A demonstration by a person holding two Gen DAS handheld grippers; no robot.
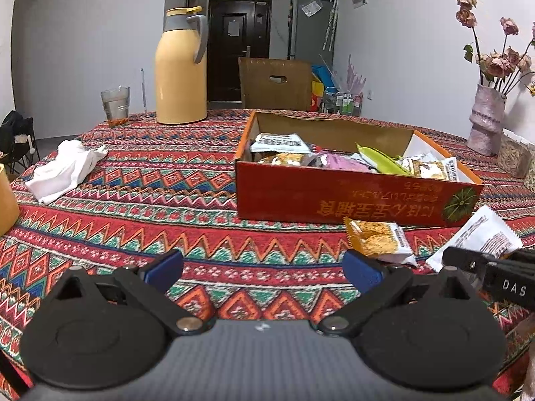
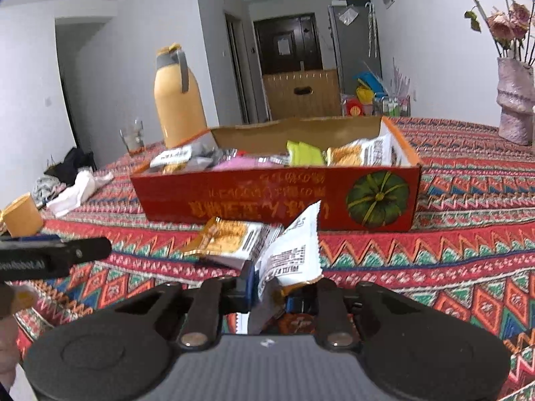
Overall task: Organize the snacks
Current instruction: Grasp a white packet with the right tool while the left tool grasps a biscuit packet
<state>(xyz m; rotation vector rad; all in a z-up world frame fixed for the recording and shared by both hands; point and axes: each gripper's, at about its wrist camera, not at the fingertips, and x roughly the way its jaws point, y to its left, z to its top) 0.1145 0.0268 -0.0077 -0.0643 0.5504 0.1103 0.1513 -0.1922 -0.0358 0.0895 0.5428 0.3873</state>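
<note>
A white snack packet (image 2: 294, 250) stands tilted between the blue pads of the right gripper (image 2: 272, 292), which is clamped tight on its lower end; the packet's printed face and serrated top edge rise toward the red box (image 2: 277, 200). From the left wrist view the same packet (image 1: 481, 237) shows at the right edge, with the right gripper's black finger across its lower part. Just beside it on the tablecloth (image 1: 133, 207) lies an orange packet (image 2: 230, 239) with a clear window showing crumbly contents, close in front of the box's near wall and partly under the white one as seen from the right wrist. The box is open-topped, printed with a green pumpkin, and holds a heap of packets: white, pink, green and orange. The left gripper (image 1: 264, 269) hovers low over the cloth with its blue pads wide apart and nothing between them, the orange packet (image 1: 378, 239) just beyond its right pad. Behind the box stand a yellow flask (image 1: 180, 73) and a glass (image 1: 115, 105) with something orange at the bottom, perhaps tea dregs, though it is too small to tell. A crumpled white cloth (image 1: 67, 170) lies to the left, and a pale vase (image 1: 485, 120) of dried roses stands at the far right.
</note>
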